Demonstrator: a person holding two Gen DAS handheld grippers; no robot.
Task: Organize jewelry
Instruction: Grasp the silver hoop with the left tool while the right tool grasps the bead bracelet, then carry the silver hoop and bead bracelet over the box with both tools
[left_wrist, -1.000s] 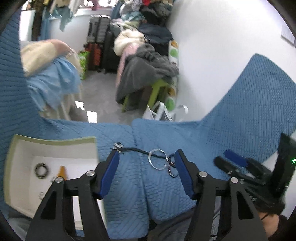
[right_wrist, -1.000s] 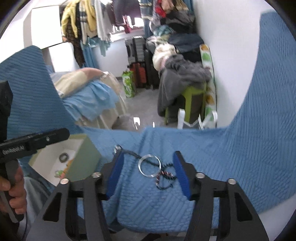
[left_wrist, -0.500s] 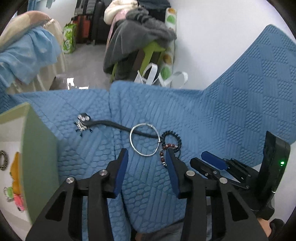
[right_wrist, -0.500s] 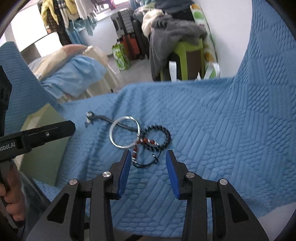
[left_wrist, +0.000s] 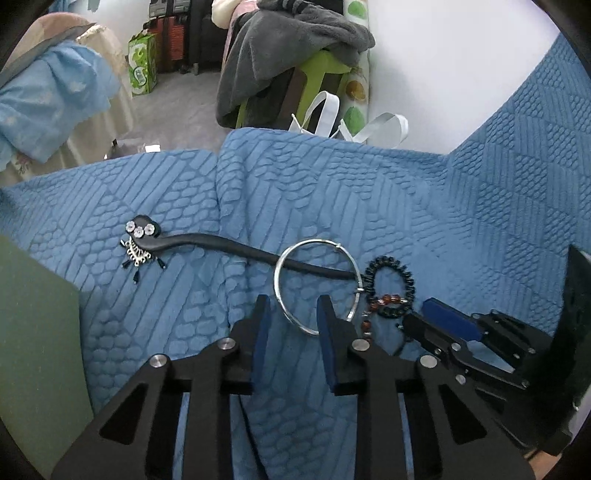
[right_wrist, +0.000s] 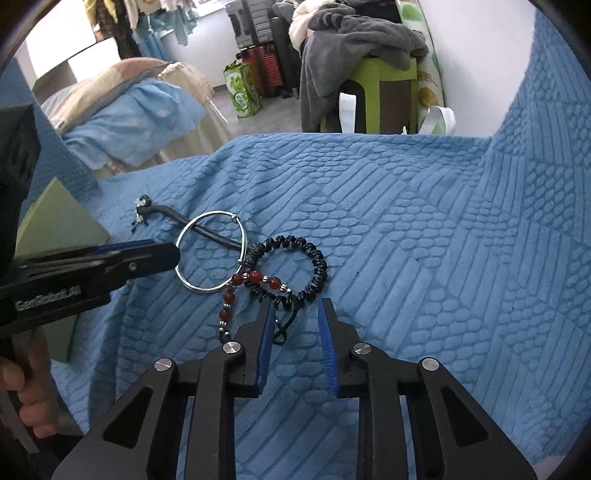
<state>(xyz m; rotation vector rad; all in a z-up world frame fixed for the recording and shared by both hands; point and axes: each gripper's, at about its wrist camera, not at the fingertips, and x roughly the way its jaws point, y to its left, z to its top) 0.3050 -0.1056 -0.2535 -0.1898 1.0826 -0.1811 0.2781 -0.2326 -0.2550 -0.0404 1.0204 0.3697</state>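
Currently: left gripper (left_wrist: 291, 308) fingers apart, straddling silver bangle (left_wrist: 317, 286); right gripper (right_wrist: 297, 310) fingers apart beside black beaded bracelet (right_wrist: 295, 271). Risk: bangle overlaps black hair stick (left_wrist: 236, 251) and touches the beads, so lifting may drag both.

We see the right gripper (right_wrist: 295, 308), jaws parted, over the black coiled bracelet (right_wrist: 295, 267) on the blue quilt (right_wrist: 424, 240). Left gripper (right_wrist: 162, 254) tip meets the silver bangle (right_wrist: 210, 251); red beaded strand (right_wrist: 240, 291) between.

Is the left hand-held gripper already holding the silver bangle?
No, the left hand-held gripper is open, with the silver bangle lying flat on the blue quilt.
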